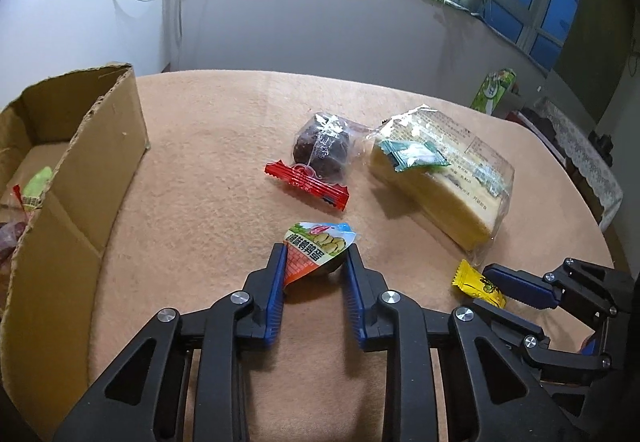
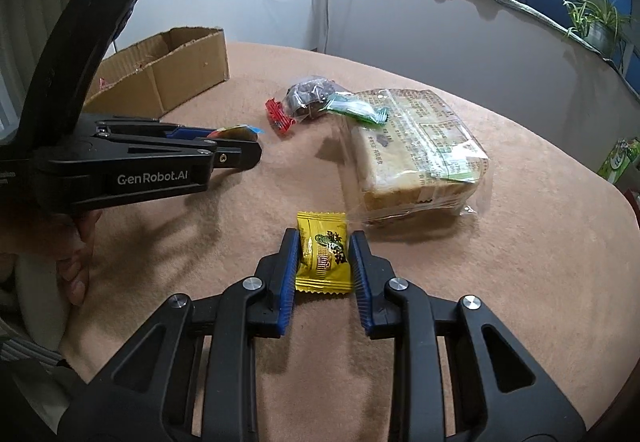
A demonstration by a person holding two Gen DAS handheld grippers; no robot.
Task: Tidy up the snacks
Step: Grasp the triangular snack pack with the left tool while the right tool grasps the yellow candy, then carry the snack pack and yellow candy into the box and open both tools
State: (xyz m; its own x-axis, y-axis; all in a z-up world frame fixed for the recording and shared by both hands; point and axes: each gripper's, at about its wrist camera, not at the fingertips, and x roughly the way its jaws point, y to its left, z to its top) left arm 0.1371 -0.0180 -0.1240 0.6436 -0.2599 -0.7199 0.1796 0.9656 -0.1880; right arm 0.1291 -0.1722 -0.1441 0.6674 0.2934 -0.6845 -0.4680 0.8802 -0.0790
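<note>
On the peach-cloth-covered table (image 1: 200,169), the open brown cardboard box (image 1: 100,145) stands at the left edge, a green snack packet (image 1: 38,187) inside it. Right of the box, well apart, lies the clear-wrapped dark round cake with a red seal (image 1: 322,155); just right of that lies the clear bag of sliced bread (image 1: 448,193), with a small green sachet (image 1: 414,155) on top. Nearer the camera, a small printed foil-lidded cup snack (image 1: 316,252) sits between the left gripper (image 1: 316,262) fingers (touching both, it seems). The yellow wrapped candy (image 2: 323,256) lies before the bread, between the right gripper (image 2: 325,258) fingers.
</note>
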